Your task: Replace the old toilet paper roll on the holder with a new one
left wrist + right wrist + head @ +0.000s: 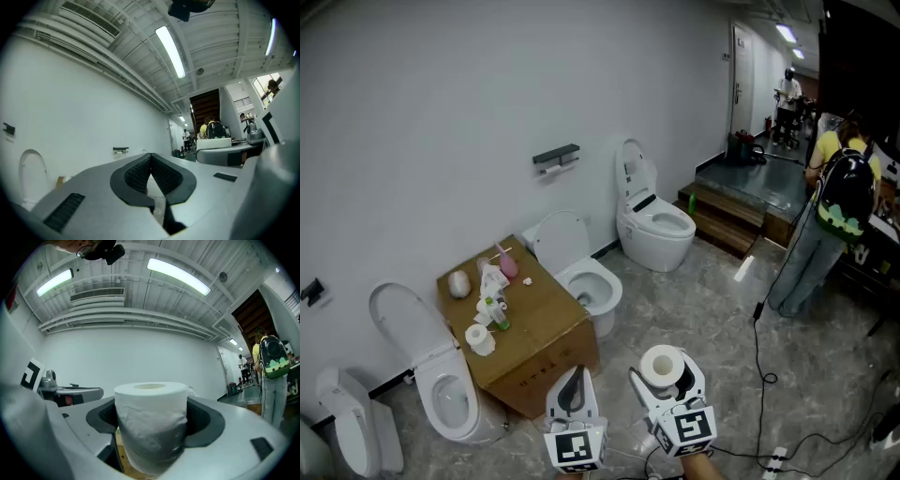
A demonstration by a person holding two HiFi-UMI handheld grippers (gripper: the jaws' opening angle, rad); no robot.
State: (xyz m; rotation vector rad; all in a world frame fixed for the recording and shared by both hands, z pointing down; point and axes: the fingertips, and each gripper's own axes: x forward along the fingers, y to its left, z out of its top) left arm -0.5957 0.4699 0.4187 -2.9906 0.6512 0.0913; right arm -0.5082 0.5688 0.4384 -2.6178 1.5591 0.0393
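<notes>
Right tool clamped wide on upright toilet paper roll, left tool fully closed, empty, wall holder well apart.

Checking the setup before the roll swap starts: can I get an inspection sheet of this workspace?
Surface: cardboard box between toilets, top cluttered.
Job's things: new roll upright in right tongs; holder on wall, its roll too small to tell.
Clutter: paper roll, pink bottle, green bottle on box.
Grippers: left tongs shut, empty; right tongs shut on new roll.
Cables: black cable across floor.
Surroundings: person with backpack, steps.
</notes>
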